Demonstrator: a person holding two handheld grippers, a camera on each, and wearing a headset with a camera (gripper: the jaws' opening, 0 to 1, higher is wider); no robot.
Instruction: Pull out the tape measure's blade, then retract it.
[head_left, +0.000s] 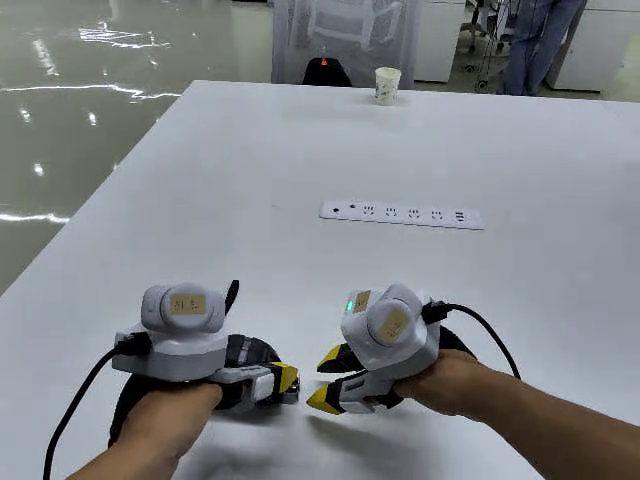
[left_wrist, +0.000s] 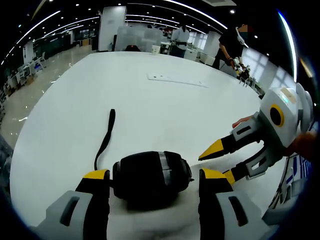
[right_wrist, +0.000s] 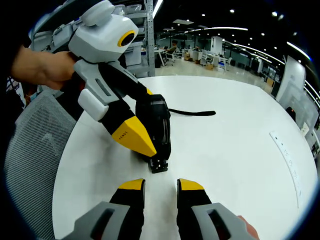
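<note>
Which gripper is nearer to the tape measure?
Left. The left gripper has the tape measure between its jaws; the right gripper sits just short of its blade end.

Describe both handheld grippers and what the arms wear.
The left tongs and right tongs match: white-grey bodies, black jaws with yellow tips, a tan label on each rounded top, a black cable from each. The right one shows a green light. No sleeves.

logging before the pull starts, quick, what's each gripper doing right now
left gripper: closed on the tape measure
right gripper: open, holding nothing
</note>
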